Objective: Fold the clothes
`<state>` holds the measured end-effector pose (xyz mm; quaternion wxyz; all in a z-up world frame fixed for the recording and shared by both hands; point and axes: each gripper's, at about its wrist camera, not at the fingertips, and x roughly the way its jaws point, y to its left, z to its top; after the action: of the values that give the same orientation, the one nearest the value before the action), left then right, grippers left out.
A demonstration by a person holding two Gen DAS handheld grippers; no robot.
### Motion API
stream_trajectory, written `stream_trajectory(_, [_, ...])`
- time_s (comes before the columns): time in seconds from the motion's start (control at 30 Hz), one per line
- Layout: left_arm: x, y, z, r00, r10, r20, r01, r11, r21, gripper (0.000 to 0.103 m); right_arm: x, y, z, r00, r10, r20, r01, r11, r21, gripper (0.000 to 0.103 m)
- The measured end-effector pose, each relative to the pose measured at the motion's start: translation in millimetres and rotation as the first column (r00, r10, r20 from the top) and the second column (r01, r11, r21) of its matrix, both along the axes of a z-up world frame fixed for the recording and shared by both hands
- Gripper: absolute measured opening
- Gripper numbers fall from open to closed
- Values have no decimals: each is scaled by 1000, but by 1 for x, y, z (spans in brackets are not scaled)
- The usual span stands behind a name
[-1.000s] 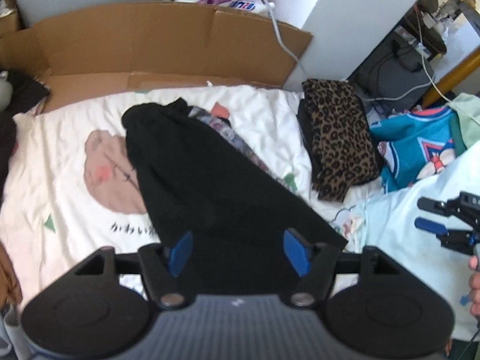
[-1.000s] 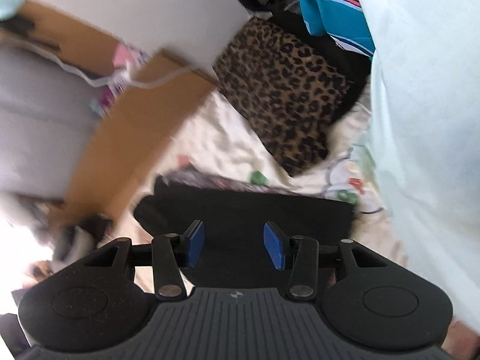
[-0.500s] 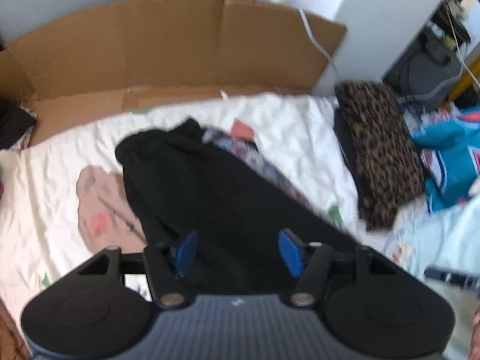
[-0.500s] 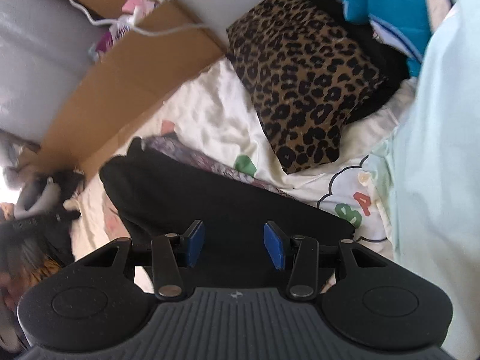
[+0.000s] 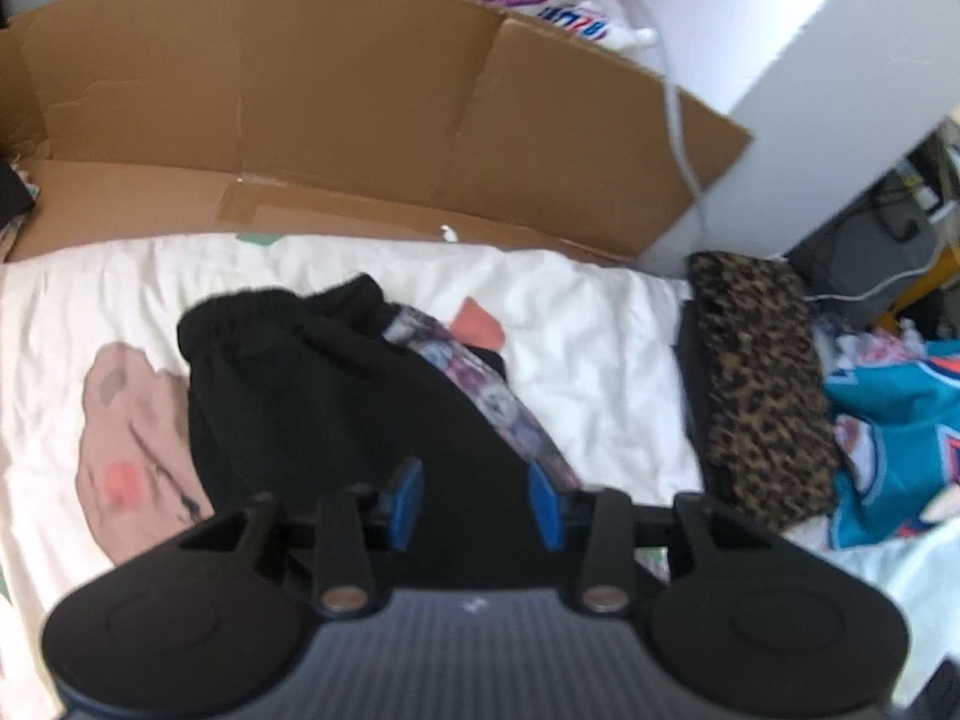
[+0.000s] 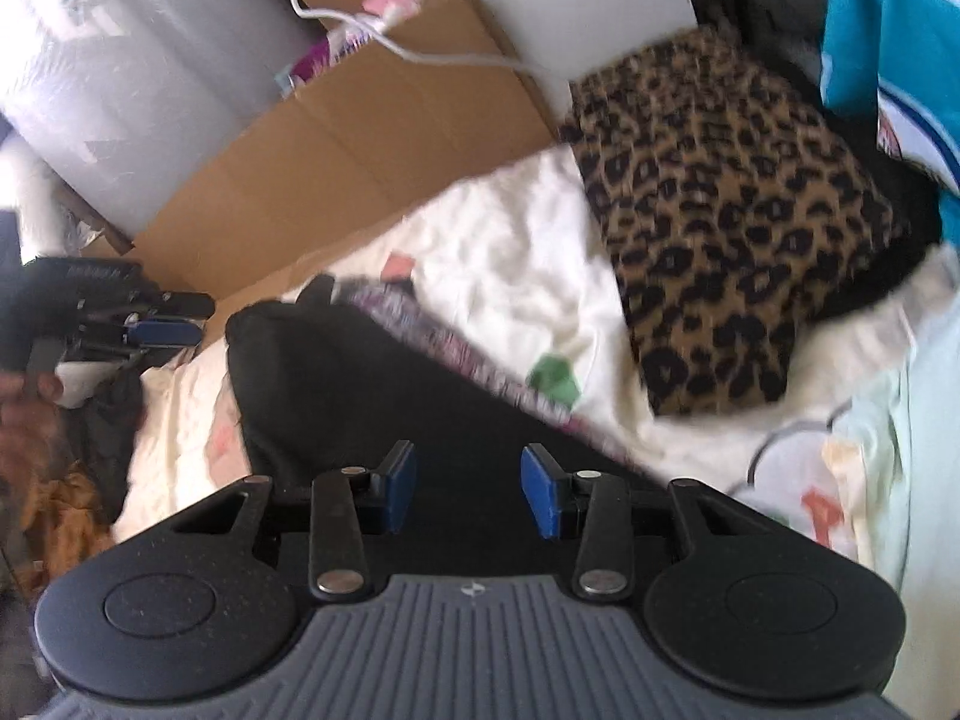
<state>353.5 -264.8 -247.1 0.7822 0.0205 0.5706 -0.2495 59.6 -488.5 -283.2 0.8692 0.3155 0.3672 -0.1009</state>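
Observation:
A black garment (image 5: 336,396) with an elastic waistband lies spread on the white printed sheet (image 5: 600,330), and a floral garment (image 5: 480,390) peeks out from under its right edge. My left gripper (image 5: 475,504) hovers over the garment's near part, open, with nothing pinched between its blue pads. My right gripper (image 6: 469,495) is also open, over the same black garment (image 6: 360,384) from the right side. In the right wrist view the left gripper (image 6: 162,330) shows at the far left, held in a hand.
A folded leopard-print piece (image 5: 762,390) lies at the sheet's right edge, beside a teal jersey (image 5: 888,450). A pale mint garment (image 6: 912,420) lies near right. Flattened cardboard (image 5: 360,120) stands behind the sheet, with a white cable (image 6: 420,54) and a bubble-wrap roll (image 6: 120,60) beyond.
The left gripper's jaws have narrowed and it has moved forward over the black garment. The right gripper has swung left, so the leopard piece now sits to its right.

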Motion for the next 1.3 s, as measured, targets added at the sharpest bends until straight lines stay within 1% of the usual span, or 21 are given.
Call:
stream_trajectory(0.03, [10,-6,-3,1000,5,-3,-5,1000,20,42,2,2,-6,1000,0,11,0,1000,1,42])
stream_trajectory(0.07, [22,-10,-8,999,30,-20,-29,999,30,44,5,3,-13,1000,0,22,-1,1000,4,41])
stream_trajectory(0.1, [36,-11,-14,995,81,-58,-79,996,27,45,7,6,-18,1000,7,29,-7,1000,5,41])
stream_trajectory(0.13, [49,-9,-22,984,148,-103,-146,989,28,45,10,8,-23,999,14,35,-14,1000,5,41])
stream_trajectory(0.2, [72,-5,-36,947,282,-157,-277,960,49,43,14,8,-29,999,31,35,-31,1000,-2,41])
stream_trajectory(0.23, [82,-5,-43,927,330,-176,-326,944,54,43,17,6,-31,999,40,38,-39,999,-9,41])
stream_trajectory(0.27, [90,-6,-49,915,356,-190,-351,934,59,43,20,4,-32,998,48,40,-47,999,-16,41])
stream_trajectory(0.33, [104,-10,-60,899,389,-202,-380,921,82,43,26,0,-35,997,65,44,-63,998,-30,41])
stream_trajectory(0.43, [116,-19,-76,882,415,-221,-397,910,122,43,35,-6,-40,995,89,51,-87,995,-51,41])
stream_trajectory(0.57, [118,-21,-100,852,475,-221,-439,878,191,43,47,-14,-46,991,123,59,-118,990,-78,41])
stream_trajectory(0.77, [108,-9,-124,817,528,-230,-492,848,199,43,65,-16,-59,981,184,57,-177,978,-109,41])
stream_trajectory(0.9, [100,7,-131,777,572,-264,-546,820,169,44,69,-6,-68,972,232,30,-225,963,-151,41])
stream_trajectory(0.93, [99,9,-132,770,579,-269,-555,815,165,44,69,-6,-69,973,227,31,-219,963,-155,41])
stream_trajectory(0.97, [99,10,-132,765,583,-274,-561,812,160,47,68,-7,-71,975,219,34,-211,965,-157,41])
stream_trajectory(1.07, [98,10,-134,758,591,-277,-571,806,158,48,65,-6,-74,974,222,34,-213,961,-175,43])
stream_trajectory(1.1, [97,9,-133,757,596,-268,-574,802,163,46,64,-5,-75,973,229,33,-219,958,-183,43])
stream_trajectory(1.13, [95,9,-133,753,605,-258,-580,796,173,39,63,-5,-75,971,235,32,-225,955,-191,43])
stream_trajectory(1.17, [93,9,-134,748,616,-248,-587,788,187,28,62,-4,-76,970,242,30,-231,952,-199,43])
stream_trajectory(1.2, [92,9,-135,745,621,-244,-589,784,196,25,61,-3,-77,968,248,29,-237,949,-207,43])
stream_trajectory(1.27, [89,11,-137,743,619,-255,-590,785,190,7,59,-2,-79,965,261,26,-249,942,-223,43])
stream_trajectory(1.3, [88,13,-137,743,617,-260,-590,787,183,7,58,-1,-80,963,268,24,-255,939,-231,43])
